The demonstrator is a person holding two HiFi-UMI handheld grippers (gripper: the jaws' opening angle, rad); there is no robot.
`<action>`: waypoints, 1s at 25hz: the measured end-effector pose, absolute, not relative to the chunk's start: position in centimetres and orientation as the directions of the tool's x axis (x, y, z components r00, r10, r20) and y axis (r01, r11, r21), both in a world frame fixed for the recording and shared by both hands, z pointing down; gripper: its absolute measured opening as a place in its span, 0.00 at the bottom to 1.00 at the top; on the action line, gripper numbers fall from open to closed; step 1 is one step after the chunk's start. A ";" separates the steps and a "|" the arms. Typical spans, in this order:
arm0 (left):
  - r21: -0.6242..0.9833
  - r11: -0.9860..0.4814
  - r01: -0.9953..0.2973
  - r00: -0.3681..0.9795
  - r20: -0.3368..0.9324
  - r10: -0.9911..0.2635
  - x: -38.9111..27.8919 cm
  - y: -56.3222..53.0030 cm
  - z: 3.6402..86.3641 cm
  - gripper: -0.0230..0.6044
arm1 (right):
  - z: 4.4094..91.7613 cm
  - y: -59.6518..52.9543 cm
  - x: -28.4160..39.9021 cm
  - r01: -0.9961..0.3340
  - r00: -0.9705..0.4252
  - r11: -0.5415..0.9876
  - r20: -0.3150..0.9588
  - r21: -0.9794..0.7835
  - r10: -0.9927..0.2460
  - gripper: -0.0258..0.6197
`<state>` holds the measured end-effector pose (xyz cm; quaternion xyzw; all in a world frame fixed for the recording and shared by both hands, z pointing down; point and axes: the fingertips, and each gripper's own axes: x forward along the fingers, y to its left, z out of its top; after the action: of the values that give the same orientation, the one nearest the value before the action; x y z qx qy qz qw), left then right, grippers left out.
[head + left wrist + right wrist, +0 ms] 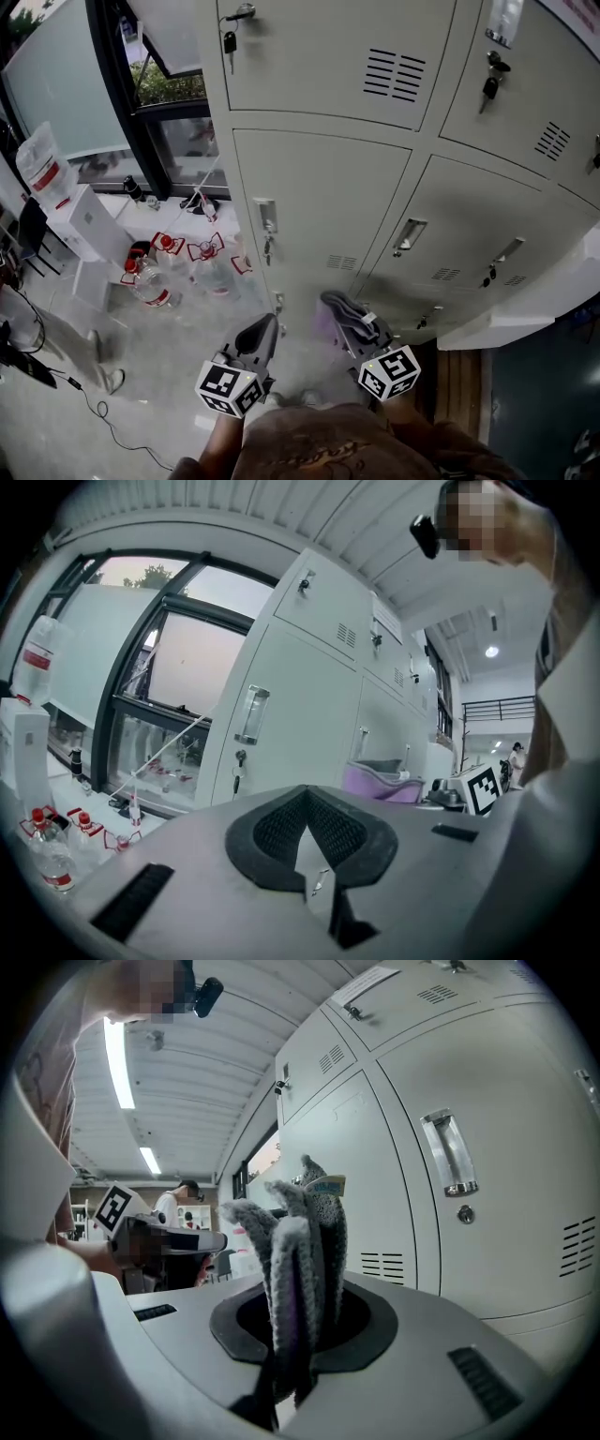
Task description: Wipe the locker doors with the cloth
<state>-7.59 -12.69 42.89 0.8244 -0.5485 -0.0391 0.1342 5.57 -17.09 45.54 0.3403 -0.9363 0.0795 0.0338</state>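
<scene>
Your right gripper has its jaws clamped on the bunched grey cloth, close in front of the lower locker doors; your left gripper, near those doors too, jaws pressed together, empty

Soft daylight enters by the window; gripper views warp, darkening at edges.

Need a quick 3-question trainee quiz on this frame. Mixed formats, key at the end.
1. True or false: the left gripper holds the cloth.
2. What hangs on the top-left locker door? A. keys B. a padlock C. nothing
3. Fill in: the right gripper is ___ on the cloth.
Key: 1 false; 2 A; 3 shut.
</scene>
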 end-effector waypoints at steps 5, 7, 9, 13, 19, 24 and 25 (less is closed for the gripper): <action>0.254 -0.402 -0.880 0.434 0.080 -0.898 -8.9 -12.9 42.4 0.04 | 44.6 -17.9 3.4 -0.641 -0.766 0.740 0.109 -0.203 -0.633 0.12; 0.247 -0.411 -0.877 0.441 0.078 -0.894 -9.6 -13.0 42.4 0.04 | 43.5 -18.1 2.3 -0.628 -0.777 0.755 0.094 -0.190 -0.623 0.12; 0.242 -0.416 -0.876 0.445 0.077 -0.892 -10.1 -13.2 42.5 0.04 | 42.2 -18.5 1.3 -0.616 -0.787 0.770 0.077 -0.164 -0.613 0.12; 0.253 -0.433 -0.865 0.463 0.072 -0.883 -10.2 -13.4 42.7 0.04 | 39.3 -19.4 -0.1 -0.602 -0.798 0.789 0.049 -0.128 -0.601 0.12; 0.250 -0.461 -0.852 0.488 0.059 -0.871 -10.0 -13.6 42.5 0.04 | 34.4 -20.8 -2.9 -0.576 -0.816 0.815 -0.012 -0.063 -0.577 0.12; 0.239 -0.477 -0.846 0.499 0.039 -0.866 -10.0 -14.0 41.9 0.04 | 29.7 -22.3 -6.0 -0.539 -0.839 0.842 -0.077 -0.025 -0.539 0.12; 0.238 -0.479 -0.845 0.501 0.037 -0.865 -10.0 -14.1 41.8 0.04 | 28.8 -22.7 -6.6 -0.536 -0.840 0.844 -0.088 -0.018 -0.535 0.12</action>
<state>-9.99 -14.05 41.84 0.8589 -0.4976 -0.0439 0.1130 -6.62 -22.68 28.84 0.2790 -0.9592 -0.0037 -0.0448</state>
